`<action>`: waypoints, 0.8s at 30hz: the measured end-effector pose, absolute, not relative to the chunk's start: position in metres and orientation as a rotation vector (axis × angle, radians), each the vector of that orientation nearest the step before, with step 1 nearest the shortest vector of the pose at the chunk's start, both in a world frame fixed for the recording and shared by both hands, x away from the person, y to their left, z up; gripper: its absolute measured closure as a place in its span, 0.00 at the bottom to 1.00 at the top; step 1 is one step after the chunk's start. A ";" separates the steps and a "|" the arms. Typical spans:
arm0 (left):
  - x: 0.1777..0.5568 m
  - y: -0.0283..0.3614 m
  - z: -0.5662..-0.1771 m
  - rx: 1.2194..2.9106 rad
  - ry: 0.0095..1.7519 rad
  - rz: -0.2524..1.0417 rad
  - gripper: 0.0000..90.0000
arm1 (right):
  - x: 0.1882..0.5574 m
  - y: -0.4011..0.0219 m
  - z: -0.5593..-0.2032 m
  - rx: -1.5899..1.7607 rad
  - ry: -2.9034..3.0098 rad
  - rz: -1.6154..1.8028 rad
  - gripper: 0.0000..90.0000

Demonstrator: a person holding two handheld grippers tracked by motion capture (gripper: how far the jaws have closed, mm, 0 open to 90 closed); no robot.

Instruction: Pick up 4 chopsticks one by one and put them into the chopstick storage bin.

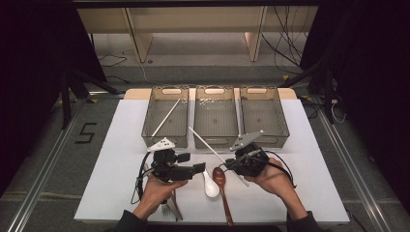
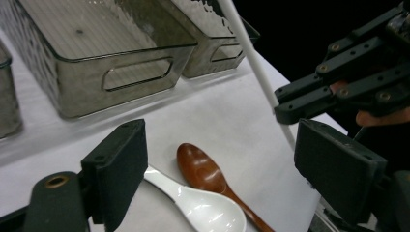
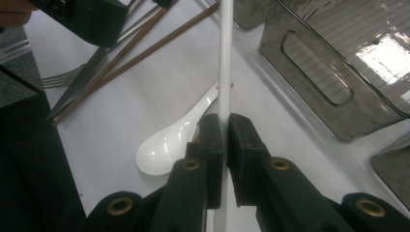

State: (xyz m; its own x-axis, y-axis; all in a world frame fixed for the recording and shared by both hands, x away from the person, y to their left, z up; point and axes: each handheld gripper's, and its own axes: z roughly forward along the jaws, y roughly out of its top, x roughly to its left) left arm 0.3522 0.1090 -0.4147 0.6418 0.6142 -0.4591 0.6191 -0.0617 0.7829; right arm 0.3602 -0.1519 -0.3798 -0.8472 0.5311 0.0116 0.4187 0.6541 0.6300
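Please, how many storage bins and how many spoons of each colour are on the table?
Clear grey plastic bins: 3
White ceramic soup spoon: 1
Brown wooden spoon: 1
Total: 5

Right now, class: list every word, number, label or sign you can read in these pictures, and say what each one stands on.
"5": a dark numeral marked on the grey floor, left of the table in the high view.
Nothing else is readable: the three baskets, the spoons and both grippers carry no legible lettering.
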 end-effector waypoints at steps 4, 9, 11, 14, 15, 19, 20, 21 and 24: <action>0.355 0.104 -0.411 1.710 0.993 -0.022 0.27 | 0.358 -0.147 -0.381 0.768 2.702 0.962 0.95; 0.359 0.101 -0.412 1.679 1.013 -0.042 0.35 | 0.356 -0.141 -0.383 0.743 2.711 0.976 0.95; 0.361 0.100 -0.413 1.668 1.024 -0.062 0.38 | 0.356 -0.139 -0.384 0.745 2.712 0.982 0.95; 0.363 0.097 -0.415 1.660 1.016 -0.088 0.46 | 0.355 -0.137 -0.385 0.739 2.711 0.984 0.95; 0.364 0.095 -0.415 1.653 1.013 -0.099 0.48 | 0.355 -0.137 -0.385 0.736 2.710 0.987 0.95; 0.365 0.090 -0.416 1.664 0.989 -0.137 0.57 | 0.354 -0.135 -0.385 0.732 2.710 0.988 0.95; 0.365 0.089 -0.416 1.655 0.989 -0.147 0.59 | 0.354 -0.135 -0.386 0.731 2.710 0.991 0.95; 0.365 0.088 -0.417 1.655 0.988 -0.150 0.62 | 0.354 -0.135 -0.386 0.729 2.709 0.995 0.95; 0.366 0.087 -0.420 1.646 0.987 -0.171 0.69 | 0.354 -0.136 -0.385 0.726 2.708 1.004 0.95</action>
